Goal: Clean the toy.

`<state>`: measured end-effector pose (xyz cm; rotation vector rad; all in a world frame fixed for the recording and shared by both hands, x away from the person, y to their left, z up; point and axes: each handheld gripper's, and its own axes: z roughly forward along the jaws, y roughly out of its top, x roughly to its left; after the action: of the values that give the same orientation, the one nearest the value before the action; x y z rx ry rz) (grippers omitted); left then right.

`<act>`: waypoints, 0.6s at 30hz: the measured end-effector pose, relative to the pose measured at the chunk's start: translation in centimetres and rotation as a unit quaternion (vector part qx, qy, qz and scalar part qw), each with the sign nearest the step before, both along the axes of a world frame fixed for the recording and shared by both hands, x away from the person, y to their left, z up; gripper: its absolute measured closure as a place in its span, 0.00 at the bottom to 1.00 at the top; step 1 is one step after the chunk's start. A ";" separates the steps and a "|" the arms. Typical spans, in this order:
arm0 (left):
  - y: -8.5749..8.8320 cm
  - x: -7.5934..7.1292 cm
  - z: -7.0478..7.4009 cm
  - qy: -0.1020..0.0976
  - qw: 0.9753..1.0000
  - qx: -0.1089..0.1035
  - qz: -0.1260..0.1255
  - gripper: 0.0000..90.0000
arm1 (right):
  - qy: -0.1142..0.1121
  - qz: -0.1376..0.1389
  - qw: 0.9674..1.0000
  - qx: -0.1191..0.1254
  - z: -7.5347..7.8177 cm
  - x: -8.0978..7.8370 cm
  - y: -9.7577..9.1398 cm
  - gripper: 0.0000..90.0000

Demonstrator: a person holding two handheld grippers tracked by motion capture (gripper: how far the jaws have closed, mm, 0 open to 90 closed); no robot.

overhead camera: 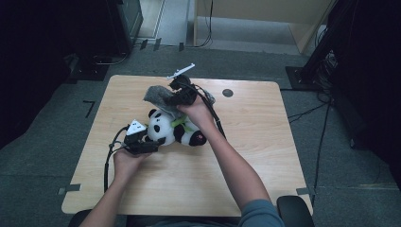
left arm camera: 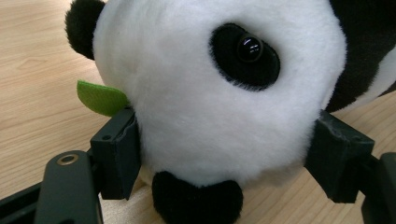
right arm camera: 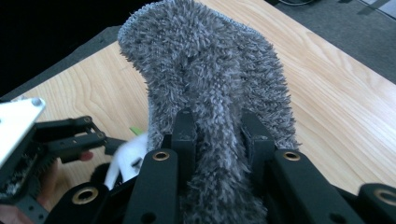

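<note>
In the left gripper view a plush panda's [left arm camera: 219,93] white head bulges between the two black jaws of the left gripper [left arm camera: 224,158], which press into the fur on either side, so the toy is clamped at the head, with a green felt leaf [left arm camera: 100,97] poking out at the left of the frame. In the high view the panda lies at the centre of the wooden table [overhead camera: 265,161], the left gripper [overhead camera: 152,146] just left of it. Above it, toward the upper centre, the right gripper [overhead camera: 174,99] holds up a grey shaggy cloth [overhead camera: 158,96]; in the right gripper view its jaws stand narrow, pinching a fold of cloth [right arm camera: 210,93].

Both things look light and soft. The panda should squash and spring back, so the head or trunk gives the surest hold. The cloth will droop and swing; pinching near an edge suits spreading it.
</note>
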<state>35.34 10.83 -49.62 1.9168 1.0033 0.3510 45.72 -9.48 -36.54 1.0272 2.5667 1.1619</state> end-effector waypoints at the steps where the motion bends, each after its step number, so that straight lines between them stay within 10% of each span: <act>1: 0.0 0.0 0.0 0.000 1.000 0.000 0.000 0.24 | 0.001 0.003 1.000 -0.001 -0.1 0.1 0.4 0.80; 18: -0.1 -0.1 0.3 0.007 1.000 0.000 0.013 0.32 | 0.031 0.035 0.998 -0.052 -3.2 0.5 3.0 0.79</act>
<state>35.22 10.73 -49.36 1.9098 1.0388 0.3527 46.17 -6.45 -39.71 0.9727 2.7007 1.0145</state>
